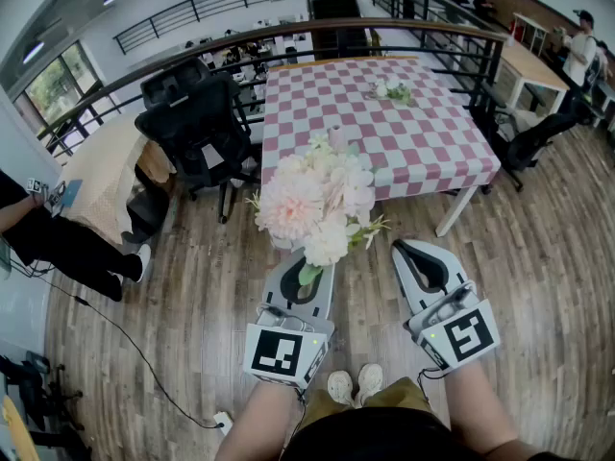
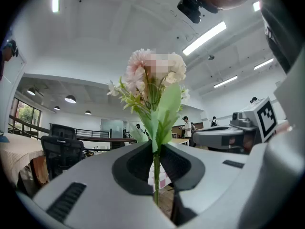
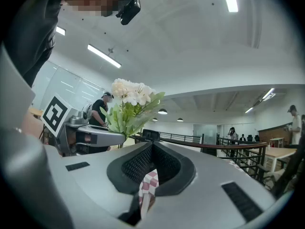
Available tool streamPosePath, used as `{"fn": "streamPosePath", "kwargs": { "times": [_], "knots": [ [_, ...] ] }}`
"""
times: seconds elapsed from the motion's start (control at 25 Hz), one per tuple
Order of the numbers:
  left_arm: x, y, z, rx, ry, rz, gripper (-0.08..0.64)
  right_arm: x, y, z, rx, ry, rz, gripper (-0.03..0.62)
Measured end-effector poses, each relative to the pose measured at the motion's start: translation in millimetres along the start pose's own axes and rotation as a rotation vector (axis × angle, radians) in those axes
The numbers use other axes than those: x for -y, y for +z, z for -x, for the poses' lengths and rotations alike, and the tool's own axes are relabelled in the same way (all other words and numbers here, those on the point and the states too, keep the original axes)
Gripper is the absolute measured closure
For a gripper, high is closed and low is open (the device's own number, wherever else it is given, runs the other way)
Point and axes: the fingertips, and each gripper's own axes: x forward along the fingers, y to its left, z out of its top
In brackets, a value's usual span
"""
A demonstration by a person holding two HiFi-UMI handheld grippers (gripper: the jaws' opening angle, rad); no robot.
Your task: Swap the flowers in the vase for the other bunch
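My left gripper (image 1: 306, 259) is shut on the green stems of a bunch of pale pink and white flowers (image 1: 317, 200), held upright over the wooden floor in front of the table. In the left gripper view the stem (image 2: 156, 175) runs up between the closed jaws to the blooms (image 2: 152, 70). My right gripper (image 1: 421, 257) is beside it, shut and empty. A smaller white bunch (image 1: 392, 91) lies on the far part of the checked table (image 1: 432, 152). A pale vase (image 1: 338, 139) stands near the table's front, partly hidden behind the held flowers.
Black office chairs (image 1: 197, 123) stand left of the table. A railing (image 1: 288, 36) runs behind it. A person (image 1: 58, 238) sits at the far left and another (image 1: 581, 51) stands at the back right. A cable (image 1: 125, 339) trails across the floor.
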Motion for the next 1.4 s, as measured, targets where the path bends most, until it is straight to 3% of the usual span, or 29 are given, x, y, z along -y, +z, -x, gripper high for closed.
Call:
{"fn": "streamPosePath", "kwargs": {
  "times": [0.32,0.6,0.76,0.88,1.12,1.4],
  "knots": [
    [19,19,-11,0.066,-0.01,-0.025,0.514,6,3,9,0.02,0.032,-0.002,0.56],
    [19,26,-10,0.054,-0.009,-0.043,0.514,5,16,8,0.052,0.027,-0.022,0.558],
    [44,12,-35,0.046,0.01,-0.057,0.514,33,-3,21,0.071,0.051,-0.021,0.558],
    [39,6,-36,0.048,0.009,-0.057,0.514,32,-8,18,0.069,0.047,-0.01,0.558],
    [62,16,-47,0.044,0.013,-0.089,0.514,52,-4,37,0.089,0.048,-0.029,0.558],
    [56,18,-50,0.052,0.029,-0.103,0.514,56,-7,33,0.107,0.064,-0.037,0.558]
  ]
}}
